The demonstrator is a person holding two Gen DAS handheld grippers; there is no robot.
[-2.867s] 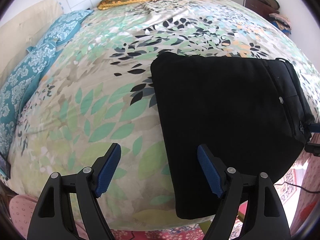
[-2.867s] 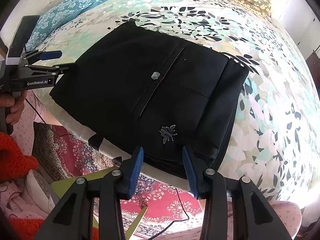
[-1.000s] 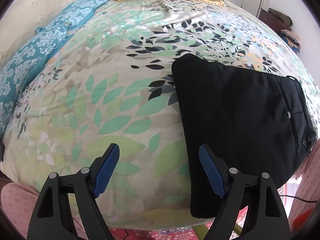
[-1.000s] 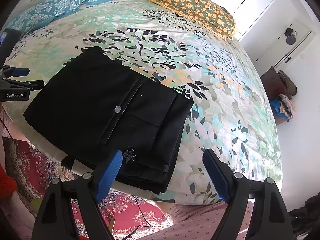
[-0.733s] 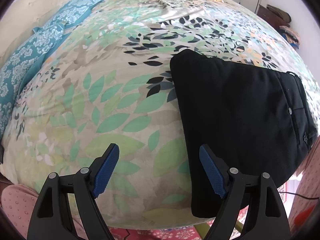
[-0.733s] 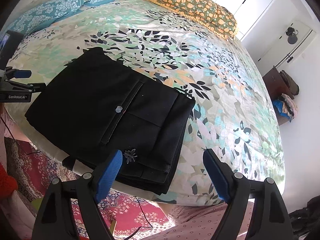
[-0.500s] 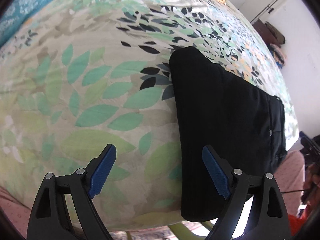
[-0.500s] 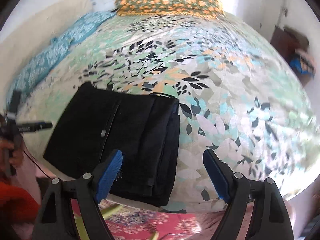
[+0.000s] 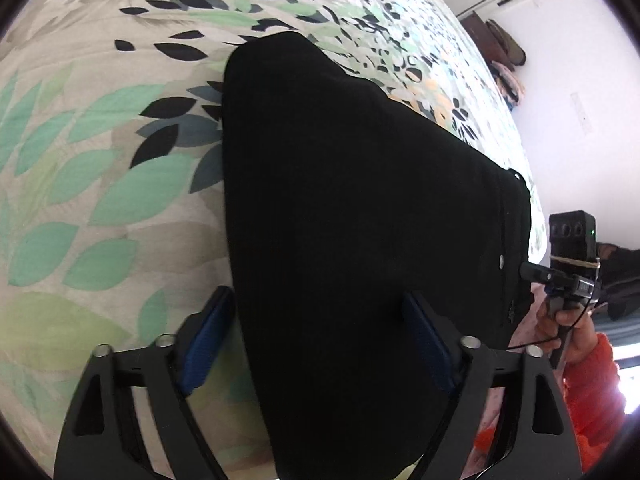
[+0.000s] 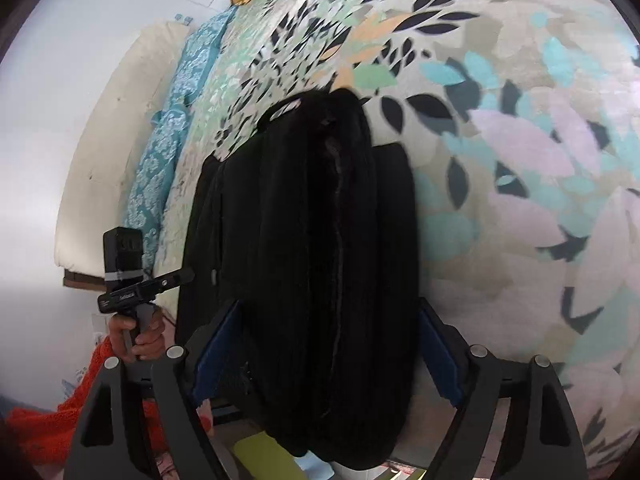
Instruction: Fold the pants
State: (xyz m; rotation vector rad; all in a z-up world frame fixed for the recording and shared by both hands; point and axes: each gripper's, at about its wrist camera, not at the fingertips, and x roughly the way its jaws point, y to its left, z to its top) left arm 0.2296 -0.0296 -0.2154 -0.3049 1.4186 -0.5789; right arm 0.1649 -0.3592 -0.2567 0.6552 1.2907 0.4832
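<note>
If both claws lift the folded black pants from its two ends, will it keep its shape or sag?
The pants will probably sag in the middle: soft cloth in several stacked layers, no stiff part visible. The layers may slide apart, since nothing binds them. Both the left claw and right claw stand open around the ends.

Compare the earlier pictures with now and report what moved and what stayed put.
Both grippers came in from hovering clear to opposite ends of the folded black pants: the left gripper and right gripper now each straddle an end, jaws open, nothing visibly clamped. The pants remain folded at the edge of the leaf-print bedspread, button up.
</note>
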